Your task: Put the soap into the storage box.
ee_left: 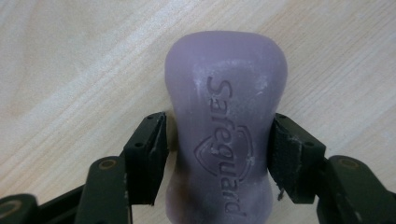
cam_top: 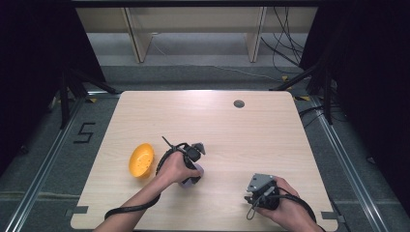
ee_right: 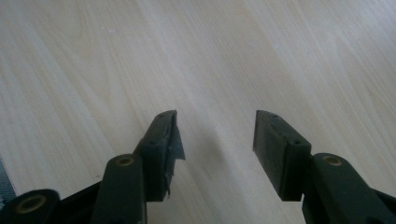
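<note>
Our left tongs [ee_left: 219, 154] squeeze a purple soap [ee_left: 226, 121] from both sides; it lies flat on the table [cam_top: 232, 130], near the front edge, left of the middle. Beside it sits a yellow bowl [cam_top: 140, 160]. Our right tongs [ee_right: 215, 140] stand open over bare wood by the front right corner.

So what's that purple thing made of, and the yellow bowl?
The purple soap bar looks like solid soap: matte, waxy, with whitish scuffs and the word Safeguard pressed into its top. It lies between the jaws of the left gripper. The yellow bowl is probably plastic, going by its even bright colour and thin rim, though it shows too small to be sure.
</note>
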